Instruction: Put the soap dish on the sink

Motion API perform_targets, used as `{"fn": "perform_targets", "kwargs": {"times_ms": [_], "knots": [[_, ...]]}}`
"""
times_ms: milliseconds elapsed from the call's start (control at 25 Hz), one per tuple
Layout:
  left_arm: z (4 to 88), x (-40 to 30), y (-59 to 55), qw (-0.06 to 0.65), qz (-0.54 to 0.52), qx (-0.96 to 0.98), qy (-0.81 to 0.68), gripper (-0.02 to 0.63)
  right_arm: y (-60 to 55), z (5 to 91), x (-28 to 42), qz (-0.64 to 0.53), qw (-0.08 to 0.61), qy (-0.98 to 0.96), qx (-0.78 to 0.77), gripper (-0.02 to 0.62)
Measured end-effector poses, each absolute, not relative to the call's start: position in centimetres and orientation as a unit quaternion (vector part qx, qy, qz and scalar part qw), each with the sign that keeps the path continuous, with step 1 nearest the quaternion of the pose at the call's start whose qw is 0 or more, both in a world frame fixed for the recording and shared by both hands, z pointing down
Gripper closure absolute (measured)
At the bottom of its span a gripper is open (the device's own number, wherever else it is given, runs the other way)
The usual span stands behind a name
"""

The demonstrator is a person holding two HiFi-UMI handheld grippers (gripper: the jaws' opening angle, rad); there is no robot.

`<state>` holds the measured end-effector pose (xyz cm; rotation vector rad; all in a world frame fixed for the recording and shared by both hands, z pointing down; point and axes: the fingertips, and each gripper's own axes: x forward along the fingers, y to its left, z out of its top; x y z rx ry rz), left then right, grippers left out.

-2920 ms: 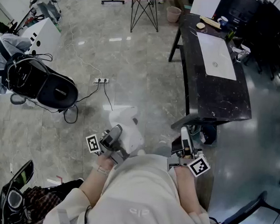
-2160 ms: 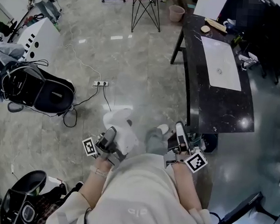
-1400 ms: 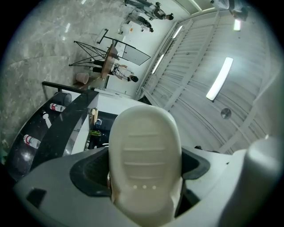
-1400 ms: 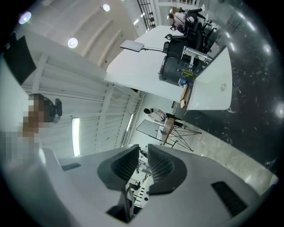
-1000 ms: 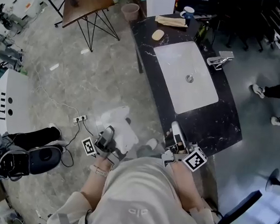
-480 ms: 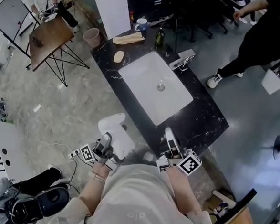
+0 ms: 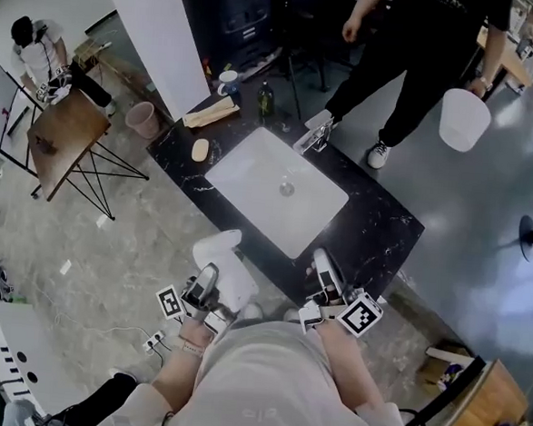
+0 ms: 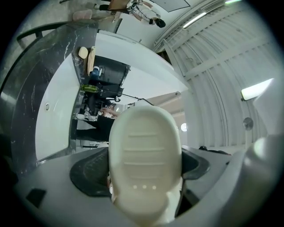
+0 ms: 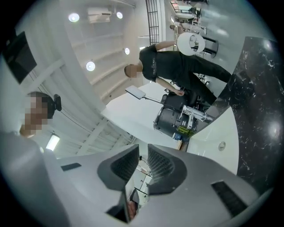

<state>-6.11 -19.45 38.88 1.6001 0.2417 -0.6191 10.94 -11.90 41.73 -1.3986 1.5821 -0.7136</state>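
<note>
A white oval soap dish (image 7: pixel 225 267) with ribbed slots is clamped in my left gripper (image 7: pixel 207 283), held just off the near left edge of the black marble counter (image 7: pixel 388 230). In the left gripper view the soap dish (image 8: pixel 144 164) fills the gap between the dark pads, with the white sink (image 8: pixel 53 119) off to the left. That sink (image 7: pixel 276 204) is set in the middle of the counter. My right gripper (image 7: pixel 320 261) hovers over the counter's near edge, jaws together and holding nothing. Its pads (image 9: pixel 162 166) almost touch.
A chrome faucet (image 7: pixel 313 133) stands behind the basin. A bar of soap (image 7: pixel 200 149), a folded cloth (image 7: pixel 210 113), a cup (image 7: pixel 228 79) and a green bottle (image 7: pixel 264 98) sit at the counter's far left end. A person in black (image 7: pixel 414 54) with a white bucket (image 7: pixel 461 119) stands beyond it.
The view has swung round, bringing the sink counter square in front of both grippers. A person in black has come fully into sight behind it. Both grippers keep their hold and pose.
</note>
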Motion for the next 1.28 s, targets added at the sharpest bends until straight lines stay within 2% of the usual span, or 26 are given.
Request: {"fn": "perform_targets", "kwargs": {"times_ms": [640,1000,1280], "knots": [[40.2,-1.2,-18.3,0.651,-0.169,0.728,0.132,0.149,-7.6,42.7,14.3,-0.255,0.477,0.569,-0.619,0.520],[41.9,4.2,-15.9,0.575,-0.047,0.807,0.126,0.149,-4.1,44.0,17.2,-0.236,0.500,0.529,-0.645,0.520],[43.0,9.9,-14.5,0.487,0.037,0.862,0.138,0.149,-0.8,45.2,20.3,-0.216,0.515,0.490,-0.669,0.520]]}}
